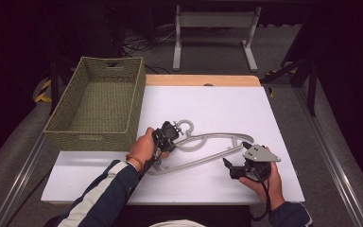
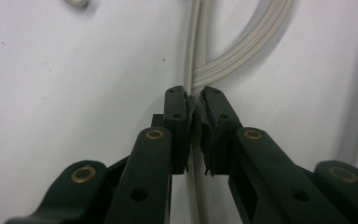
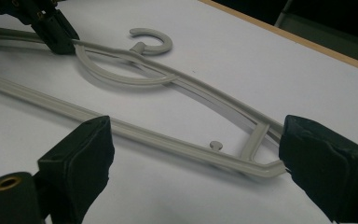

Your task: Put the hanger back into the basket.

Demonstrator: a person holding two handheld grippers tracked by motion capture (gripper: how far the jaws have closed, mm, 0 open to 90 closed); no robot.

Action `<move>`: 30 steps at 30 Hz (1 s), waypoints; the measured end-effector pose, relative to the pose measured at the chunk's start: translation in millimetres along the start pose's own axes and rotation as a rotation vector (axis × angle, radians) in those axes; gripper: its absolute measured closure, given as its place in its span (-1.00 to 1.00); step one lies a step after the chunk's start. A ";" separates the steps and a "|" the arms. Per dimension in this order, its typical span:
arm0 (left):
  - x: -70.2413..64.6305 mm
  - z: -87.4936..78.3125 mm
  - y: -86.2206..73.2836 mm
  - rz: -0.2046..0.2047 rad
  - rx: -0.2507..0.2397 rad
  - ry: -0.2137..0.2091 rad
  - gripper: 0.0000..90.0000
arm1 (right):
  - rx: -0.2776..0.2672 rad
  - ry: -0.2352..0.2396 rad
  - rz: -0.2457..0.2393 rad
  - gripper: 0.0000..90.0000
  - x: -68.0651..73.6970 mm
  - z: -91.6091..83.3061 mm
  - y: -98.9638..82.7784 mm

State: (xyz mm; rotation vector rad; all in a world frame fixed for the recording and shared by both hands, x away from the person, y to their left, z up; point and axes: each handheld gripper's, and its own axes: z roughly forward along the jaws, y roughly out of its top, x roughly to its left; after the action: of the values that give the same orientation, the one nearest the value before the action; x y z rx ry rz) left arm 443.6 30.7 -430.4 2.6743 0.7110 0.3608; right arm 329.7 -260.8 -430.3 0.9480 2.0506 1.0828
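A grey plastic clothes hanger (image 1: 208, 142) lies flat on the white table (image 1: 217, 101), its hook (image 1: 185, 125) toward the basket. My left gripper (image 1: 166, 137) points down at the hanger's upper arm beside the hook. In the left gripper view the left gripper (image 2: 196, 105) is shut on that thin grey bar (image 2: 196, 79), pads pressing both sides. My right gripper (image 1: 236, 154) stands open at the hanger's right end. In the right gripper view the right gripper (image 3: 200, 158) has its pads wide apart, with the hanger's corner (image 3: 261, 165) between them and untouched.
A woven green basket (image 1: 92, 139) stands at the table's left, with nothing seen inside it. A wooden strip (image 1: 203, 80) edges the far side. Beyond it a white metal frame (image 1: 212, 21) stands on the floor. Both forearms come in from the near edge.
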 end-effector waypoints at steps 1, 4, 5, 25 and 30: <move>-2.0 -0.2 -0.3 0.002 -0.018 0.017 0.82 | -0.006 -0.003 0.006 -0.77 -0.9 -1.4 0.2; -3.5 -2.5 -1.1 0.000 -0.055 0.057 0.82 | -0.018 -0.005 0.012 -0.77 -0.9 -3.0 0.7; -3.3 -4.1 -1.5 -0.005 -0.073 0.083 0.82 | -0.025 -0.009 0.006 -0.77 -0.4 -3.9 0.9; 6.1 -59.9 -5.8 -0.107 -0.350 0.180 0.82 | -0.102 -0.036 -0.004 -0.77 -0.9 -12.1 1.8; 8.9 -78.8 -5.6 -0.120 -0.396 0.182 0.82 | -0.102 -0.032 -0.015 -0.77 1.4 -12.0 2.3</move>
State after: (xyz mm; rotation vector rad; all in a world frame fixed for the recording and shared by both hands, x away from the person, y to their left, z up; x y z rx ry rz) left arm 422.8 60.8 -359.9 2.2353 0.7578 0.6463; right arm 320.2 -263.7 -423.0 0.8916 1.9540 1.1455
